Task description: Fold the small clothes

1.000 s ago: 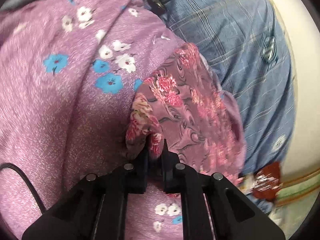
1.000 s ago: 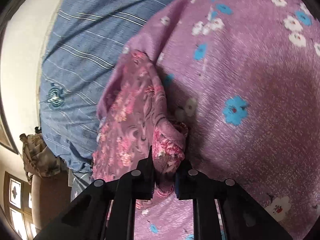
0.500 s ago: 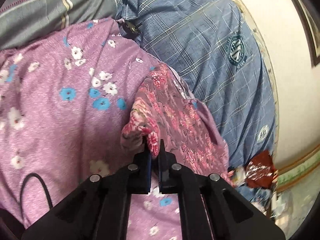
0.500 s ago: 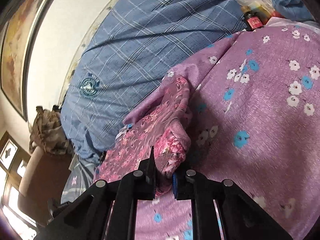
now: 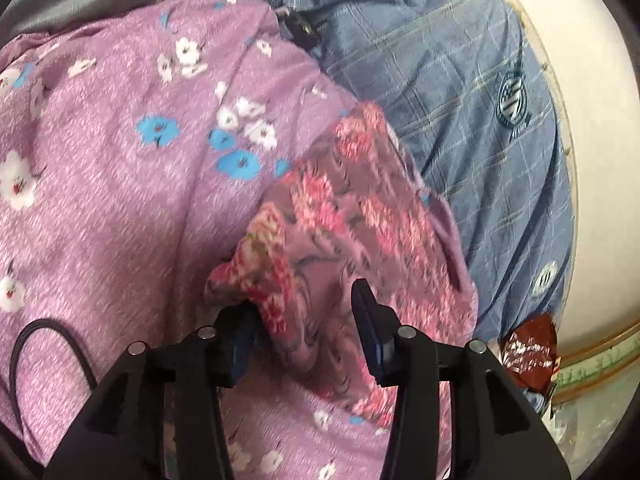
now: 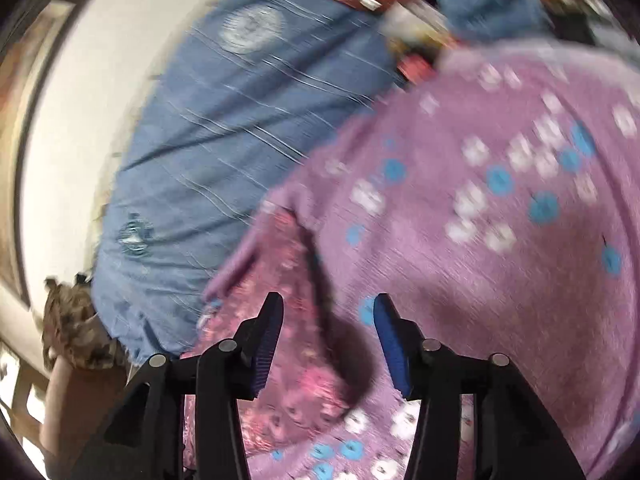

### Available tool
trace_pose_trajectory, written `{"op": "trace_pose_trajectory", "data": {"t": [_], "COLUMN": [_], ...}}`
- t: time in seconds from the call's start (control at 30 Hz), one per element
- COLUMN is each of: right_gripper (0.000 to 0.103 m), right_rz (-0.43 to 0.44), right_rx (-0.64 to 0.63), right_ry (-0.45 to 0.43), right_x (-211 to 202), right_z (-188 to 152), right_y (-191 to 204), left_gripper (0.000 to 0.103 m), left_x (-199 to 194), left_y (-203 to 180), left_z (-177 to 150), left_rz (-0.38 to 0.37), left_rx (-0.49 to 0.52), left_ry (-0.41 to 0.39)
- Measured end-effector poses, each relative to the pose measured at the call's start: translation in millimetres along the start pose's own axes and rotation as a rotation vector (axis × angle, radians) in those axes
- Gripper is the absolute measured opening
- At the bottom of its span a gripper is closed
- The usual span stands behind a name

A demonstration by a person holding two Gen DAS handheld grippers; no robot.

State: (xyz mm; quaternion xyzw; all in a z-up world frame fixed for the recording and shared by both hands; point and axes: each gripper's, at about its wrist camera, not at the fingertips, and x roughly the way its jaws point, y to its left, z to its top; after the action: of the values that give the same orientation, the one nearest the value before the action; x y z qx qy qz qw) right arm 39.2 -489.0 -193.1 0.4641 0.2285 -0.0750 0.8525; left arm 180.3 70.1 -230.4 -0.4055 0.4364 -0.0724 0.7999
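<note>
A small pink garment [image 5: 360, 220] with a red flower print lies folded on a purple flowered sheet [image 5: 120, 200]. My left gripper [image 5: 300, 312] hovers over its near end with jaws opening; a rumpled corner of the cloth lies between them and rests against the left finger, unpinched. In the blurred right wrist view the same garment [image 6: 288, 320] lies below and to the left of my right gripper [image 6: 328, 312]. Its jaws are opening too, with only the garment's edge and the sheet [image 6: 480, 280] showing through the gap.
A blue plaid cloth [image 5: 460, 100] with round badges lies beyond the sheet, against a white wall [image 5: 600, 120]. A black cable [image 5: 40, 332] loops on the sheet at the near left. A dark red wrapper [image 5: 528, 352] sits at the right, and a brown patterned bundle [image 6: 76, 328] at the far left.
Both grippers were shut on corners of the pink garment and now stand apart, with the cloth let go. The right gripper has lifted and swung, blurring its view.
</note>
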Motion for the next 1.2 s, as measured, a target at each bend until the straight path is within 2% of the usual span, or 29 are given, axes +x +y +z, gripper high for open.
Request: {"op": "trace_pose_trajectory", "data": {"t": [0.03,0.07,0.17,0.2,0.3,0.33,0.37,0.4,0.43,0.5,0.53,0.57,0.6,0.63,0.67,0.83,0.93,1.0,1.07,1.2], "right_gripper": [0.014,0.008,0.005,0.005,0.005,0.005,0.005,0.005,0.005,0.005,0.005,0.005,0.003,0.0,0.0,0.0,0.0,0.005,0.009,0.009], "right_rz": [0.039,0.056,0.072,0.075,0.076,0.094,0.104,0.11,0.111,0.096,0.089,0.081,0.056,0.02,0.04,0.093,0.102,0.112,0.128,0.148], "right_rx": [-0.038,-0.079,-0.181,-0.217,-0.297,-0.312,-0.316,-0.317,-0.321,-0.337,-0.343,-0.341,-0.343,-0.342,-0.318,-0.215,-0.224,-0.228,-0.224,-0.223], "right_ry": [0.013,0.038,0.18,0.232,0.317,0.354,0.375,0.392,0.414,0.412,0.405,0.41,0.427,0.47,0.492,0.555,0.569,0.578,0.565,0.475], "right_x": [2.4,9.1,48.1,64.0,92.1,106.2,114.8,122.8,133.5,144.5,151.8,158.6,168.6,179.6,185.6,185.5,179.5,173.8,160.1,133.2], "right_z": [-2.0,-6.6,-33.1,-44.5,-72.0,-82.4,-88.9,-96.2,-105.9,-114.2,-117.8,-120.5,-123.2,-125.9,-127.7,-117.7,-116.9,-111.7,-102.2,-71.5], "right_y": [9.0,20.1,56.4,70.7,100.5,113.0,119.6,125.3,134.6,143.8,147.3,146.9,145.5,139.4,132.3,119.3,118.1,118.2,116.3,104.4], "left_gripper": [0.026,0.015,0.009,0.009,0.009,0.013,0.027,0.035,0.037,0.036,0.036,0.023,0.018,0.016,0.014,0.012,0.01,0.008,0.007,0.005], "left_x": [2.0,6.2,13.5,13.9,15.8,17.8,19.5,24.4,24.4,24.7,25.7,26.7,27.9,28.6,28.1,15.7,1.6,-3.9,-8.5,-5.9], "left_y": [0.5,1.7,0.3,-0.6,-0.8,1.2,3.8,9.3,13.7,14.1,8.3,4.6,0.9,-0.7,-2.0,-28.6,-63.0,-85.9,-115.4,-173.4], "left_z": [0.7,1.6,2.5,3.1,8.2,10.0,10.5,11.4,11.5,12.5,13.0,13.5,13.7,14.1,14.2,10.7,5.2,-0.7,-11.2,-41.3], "left_rz": [-0.004,0.002,-0.002,-0.008,-0.044,-0.038,-0.028,-0.032,-0.064,-0.072,-0.056,-0.039,-0.028,-0.028,-0.024,0.008,0.002,-0.004,-0.024,-0.067], "left_rx": [-0.008,-0.014,-0.015,-0.007,-0.014,-0.024,-0.037,-0.078,-0.108,-0.114,-0.076,-0.051,-0.03,-0.029,-0.031,0.07,0.196,0.263,0.341,0.494], "left_ry": [-0.007,-0.007,-0.017,-0.02,-0.016,-0.01,0.0,0.022,0.021,0.011,0.011,0.007,0.006,0.004,-0.001,-0.054,-0.086,-0.095,-0.101,-0.078]}}
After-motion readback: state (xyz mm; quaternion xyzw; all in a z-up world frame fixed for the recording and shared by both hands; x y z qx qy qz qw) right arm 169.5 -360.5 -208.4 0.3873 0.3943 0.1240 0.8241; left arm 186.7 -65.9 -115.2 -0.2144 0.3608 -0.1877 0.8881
